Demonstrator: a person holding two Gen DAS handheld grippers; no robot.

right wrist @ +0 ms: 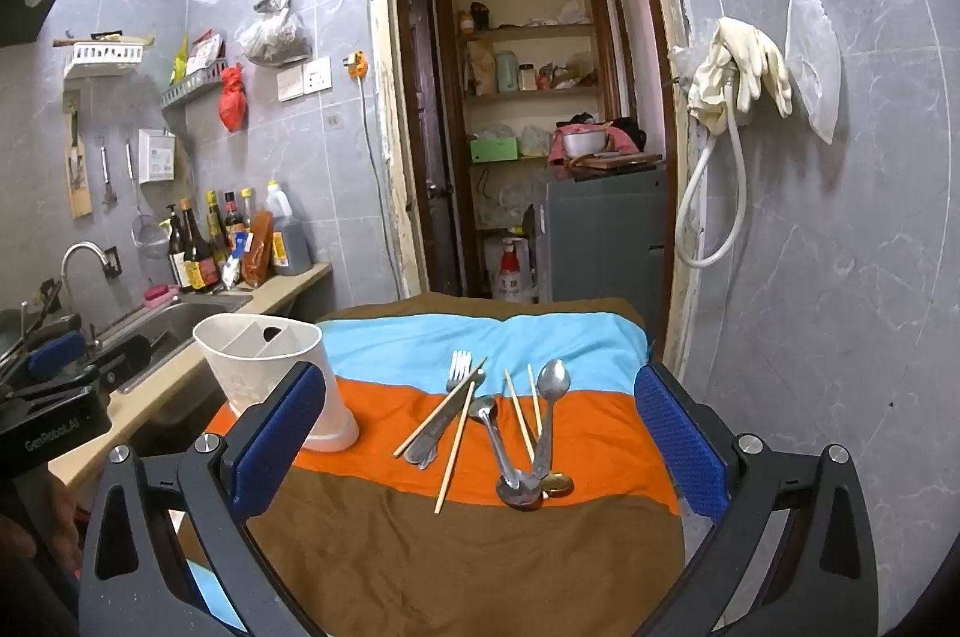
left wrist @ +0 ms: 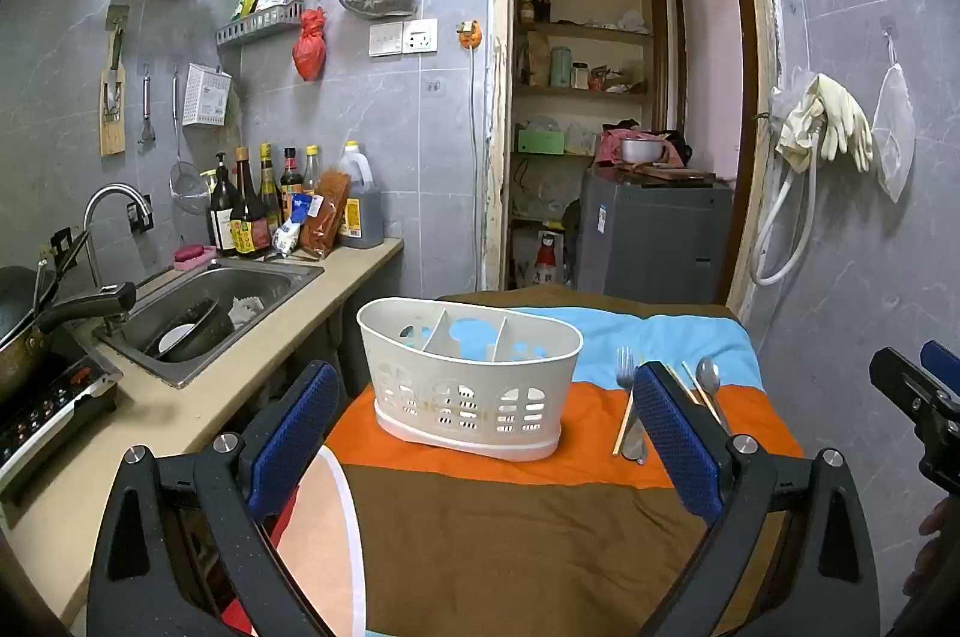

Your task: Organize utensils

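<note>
— What's that holder made of?
— The caddy (left wrist: 474, 385) looks like matt, cream-white plastic, smooth, with perforated walls.
— And the cutlery?
— The fork (right wrist: 459, 373) and spoons (right wrist: 552, 385) are shiny bare metal; the chopsticks (right wrist: 456, 448) look like pale, unvarnished wood.
— The surface under them?
— A soft, matt cloth (right wrist: 480, 547), a little wrinkled, in brown, orange and blue bands.
— The gripper pads?
— Blue, with a dimpled, rubbery texture (left wrist: 675, 439), on matt black plastic arms with shiny metal screws.
— The walls?
— Glossy grey marbled tiles (right wrist: 840, 277). The sink (left wrist: 240, 289) is brushed steel.
</note>
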